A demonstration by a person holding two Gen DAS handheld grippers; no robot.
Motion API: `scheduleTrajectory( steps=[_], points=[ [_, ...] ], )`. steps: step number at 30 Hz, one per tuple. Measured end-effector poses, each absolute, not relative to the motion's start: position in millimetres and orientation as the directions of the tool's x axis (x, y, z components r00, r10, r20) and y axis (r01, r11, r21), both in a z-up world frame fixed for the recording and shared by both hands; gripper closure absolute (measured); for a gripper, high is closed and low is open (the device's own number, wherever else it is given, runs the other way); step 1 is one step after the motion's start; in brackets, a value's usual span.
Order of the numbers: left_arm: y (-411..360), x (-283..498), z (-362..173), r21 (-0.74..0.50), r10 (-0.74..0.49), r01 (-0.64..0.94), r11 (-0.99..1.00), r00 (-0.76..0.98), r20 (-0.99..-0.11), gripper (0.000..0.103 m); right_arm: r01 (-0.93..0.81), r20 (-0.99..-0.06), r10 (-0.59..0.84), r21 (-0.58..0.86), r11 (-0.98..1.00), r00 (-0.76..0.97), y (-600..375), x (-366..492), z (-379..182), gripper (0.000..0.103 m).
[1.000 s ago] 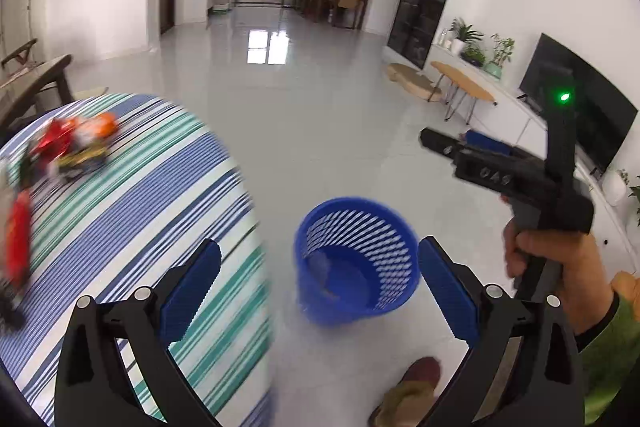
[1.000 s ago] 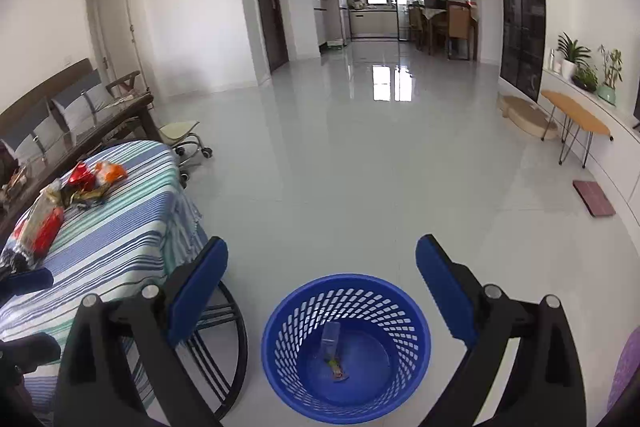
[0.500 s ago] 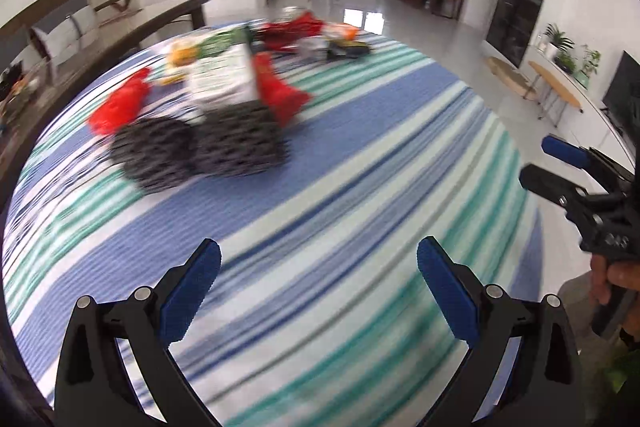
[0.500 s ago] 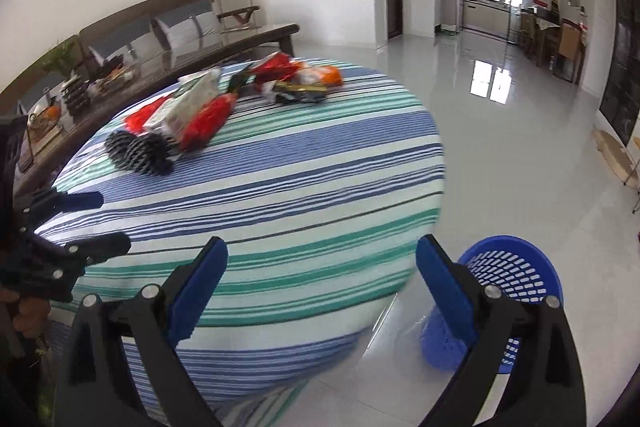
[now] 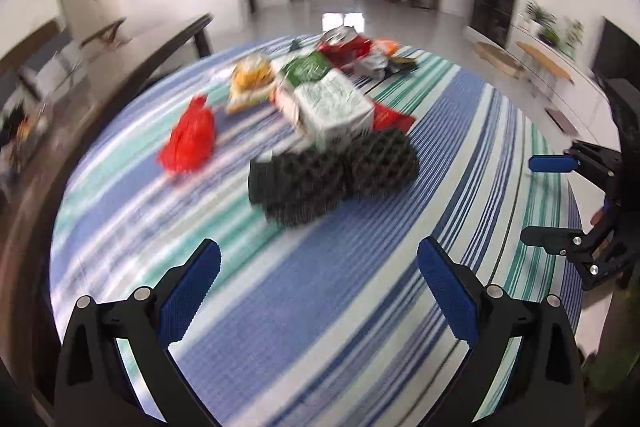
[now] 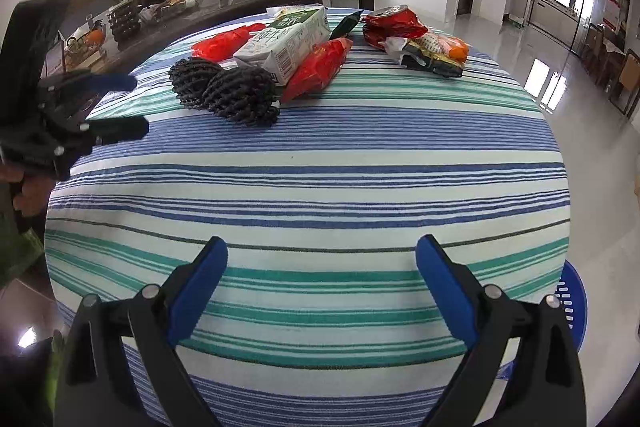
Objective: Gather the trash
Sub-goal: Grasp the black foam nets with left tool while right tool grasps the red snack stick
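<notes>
Both hand-held grippers hover over the striped tablecloth [image 6: 320, 155] with nothing between their blue pads. In its own view the left gripper [image 5: 318, 285] has its jaws spread wide above the near half of the round table; the right gripper [image 6: 322, 283] is likewise released, poised over the table's near edge. Each shows in the other's camera: the right one at 3 o'clock of the left view, the left one at 9 o'clock of the right view, held by a hand [image 6: 28, 193].

All the trash lies in a cluster on the far half of the table. Two black foam nets [image 6: 224, 89] lie touching each other at about 11 o'clock in the right view. Just behind them a green-and-white milk carton [image 6: 286, 41] lies on its side, with a red wrapper [image 6: 318, 67] against its right flank and a red plastic bag [image 6: 224, 43] to its left. Farther toward 12 o'clock sit a crushed red can [image 6: 394, 21] and crumpled snack wrappers [image 6: 432, 53].

A blue perforated basket [image 6: 572, 307] stands on the floor at 4 o'clock, partly hidden by the table edge.
</notes>
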State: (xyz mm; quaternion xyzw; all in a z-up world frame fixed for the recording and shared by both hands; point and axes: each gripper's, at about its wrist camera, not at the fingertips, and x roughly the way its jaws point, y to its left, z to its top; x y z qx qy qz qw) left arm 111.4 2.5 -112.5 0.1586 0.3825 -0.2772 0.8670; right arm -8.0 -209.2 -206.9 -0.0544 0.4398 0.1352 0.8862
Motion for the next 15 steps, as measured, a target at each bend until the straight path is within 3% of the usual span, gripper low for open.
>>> scheduleTrajectory(
  steps=[5, 9, 15],
  points=[
    [-15.4, 142.2, -100.7, 0.118, -0.431, 0.738, 0.664, 0.507, -0.746, 0.005, -0.265, -0.796, 0.175, 0.019, 0.964, 0.58, -214.2, -11.4, -203.6, 0.01],
    [-30.2, 167.3, -105.1, 0.046, -0.494, 0.821, 0.57, 0.387, -0.779, 0.005, -0.249, -0.791, 0.166, 0.018, 0.968, 0.588, -218.1, -16.6, -198.3, 0.01],
    [-46.7, 170.8, -126.2, -0.002, -0.471, 0.897, 0.441, 0.23, -0.852, 0.005, -0.235, -0.789, 0.174, 0.038, 0.971, 0.589, -228.4, -14.3, -189.4, 0.01]
  ],
)
